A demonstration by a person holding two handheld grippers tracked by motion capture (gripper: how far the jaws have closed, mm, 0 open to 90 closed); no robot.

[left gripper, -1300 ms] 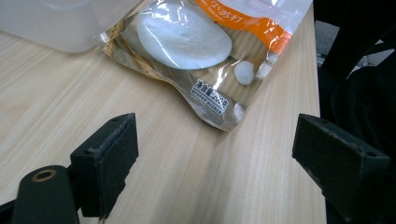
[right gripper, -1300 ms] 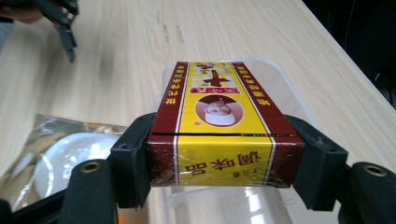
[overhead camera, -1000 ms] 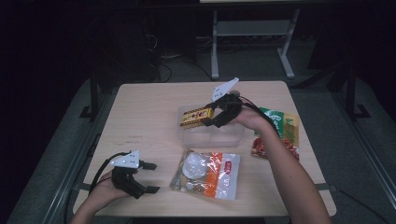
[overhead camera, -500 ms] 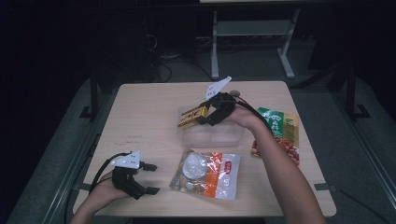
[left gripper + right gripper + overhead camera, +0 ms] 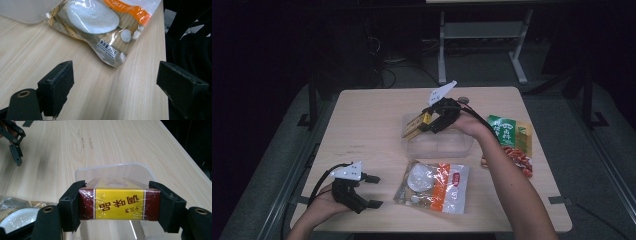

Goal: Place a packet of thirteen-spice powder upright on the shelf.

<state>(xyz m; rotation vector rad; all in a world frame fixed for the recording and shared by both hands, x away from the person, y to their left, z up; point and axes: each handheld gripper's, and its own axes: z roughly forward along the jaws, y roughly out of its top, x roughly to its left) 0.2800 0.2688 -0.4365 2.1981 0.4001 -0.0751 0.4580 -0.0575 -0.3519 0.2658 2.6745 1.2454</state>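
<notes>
My right gripper [image 5: 118, 207] is clamped on the box [image 5: 119, 203], one pad on each short end, its yellow face with red print turned toward my camera; in the high view I see the right gripper [image 5: 432, 121] holding the box [image 5: 414, 126] over the far left part of the tub [image 5: 439, 145]. Just past and below my jaws lies the clear tub's rim [image 5: 112, 168], and the box hangs above it. My left gripper [image 5: 371, 191] rests low on the table [image 5: 372, 115] near its front left corner, jaws wide apart with nothing between them; ahead of its pads lies the corner of the snack bag [image 5: 100, 22], well clear of them
</notes>
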